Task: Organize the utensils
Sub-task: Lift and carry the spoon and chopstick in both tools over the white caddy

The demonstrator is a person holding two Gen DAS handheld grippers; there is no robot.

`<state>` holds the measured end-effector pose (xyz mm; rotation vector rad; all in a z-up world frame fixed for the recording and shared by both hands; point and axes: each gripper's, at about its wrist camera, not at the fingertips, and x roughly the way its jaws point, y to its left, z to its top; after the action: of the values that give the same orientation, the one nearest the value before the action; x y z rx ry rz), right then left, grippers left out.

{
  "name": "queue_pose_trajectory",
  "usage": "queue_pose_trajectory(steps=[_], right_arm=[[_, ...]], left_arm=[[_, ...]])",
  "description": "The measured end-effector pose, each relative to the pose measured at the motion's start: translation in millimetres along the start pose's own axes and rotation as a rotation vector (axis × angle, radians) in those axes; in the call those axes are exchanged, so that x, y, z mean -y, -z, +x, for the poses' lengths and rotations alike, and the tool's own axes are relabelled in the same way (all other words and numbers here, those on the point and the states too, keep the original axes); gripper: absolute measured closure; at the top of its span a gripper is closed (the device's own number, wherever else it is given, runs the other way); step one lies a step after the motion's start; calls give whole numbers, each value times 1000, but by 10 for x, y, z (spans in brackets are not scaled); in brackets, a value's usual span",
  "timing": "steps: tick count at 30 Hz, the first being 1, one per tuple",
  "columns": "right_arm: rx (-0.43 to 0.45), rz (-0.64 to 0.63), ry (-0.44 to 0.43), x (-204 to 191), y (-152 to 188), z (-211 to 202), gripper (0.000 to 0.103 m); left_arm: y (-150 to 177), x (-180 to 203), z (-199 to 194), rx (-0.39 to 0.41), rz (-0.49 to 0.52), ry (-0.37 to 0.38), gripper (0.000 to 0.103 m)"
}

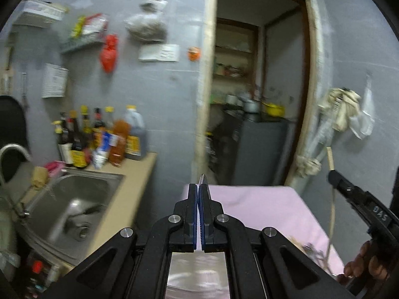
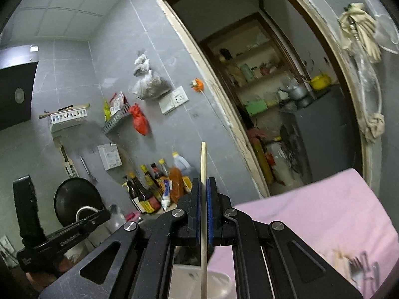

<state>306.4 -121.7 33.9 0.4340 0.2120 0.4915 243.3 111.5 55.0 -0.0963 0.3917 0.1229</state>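
My left gripper (image 1: pixel 198 186) is shut on a thin metal utensil (image 1: pixel 203 178). Only its edge and rounded tip show above the fingers, so its kind is unclear. My right gripper (image 2: pixel 204 182) is shut on a pale wooden chopstick (image 2: pixel 203 159) that stands upright through the jaws. In the left wrist view the right gripper (image 1: pixel 333 175) comes in from the right with the same chopstick (image 1: pixel 330 157), a hand behind it. In the right wrist view the left gripper (image 2: pixel 106 213) shows at the lower left. Both are raised over a table with a pink cloth (image 1: pixel 261 206). Loose utensils (image 2: pixel 361 269) lie blurred on the cloth.
A steel sink (image 1: pixel 82 199) with a tap (image 1: pixel 12 149) lies left of the table. Sauce bottles (image 1: pixel 99 137) crowd the counter's back corner. An open doorway (image 1: pixel 254 99) is straight ahead. A black wok (image 2: pixel 77 199) leans on the wall. A white container (image 2: pixel 219 281) sits below my right gripper.
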Motion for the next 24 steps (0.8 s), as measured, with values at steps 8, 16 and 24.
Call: queue_pose_trajectory(steps=[8, 16, 24], right_arm=[[13, -1, 65, -74, 162, 426, 99], [-27, -45, 128, -62, 386, 659, 99], [-48, -50, 155, 17, 523, 711, 99]], left_arm=[[-84, -506, 197, 46, -45, -204, 101], [90, -456, 519, 46, 12, -245, 101], [321, -387, 713, 28, 29, -243, 101]])
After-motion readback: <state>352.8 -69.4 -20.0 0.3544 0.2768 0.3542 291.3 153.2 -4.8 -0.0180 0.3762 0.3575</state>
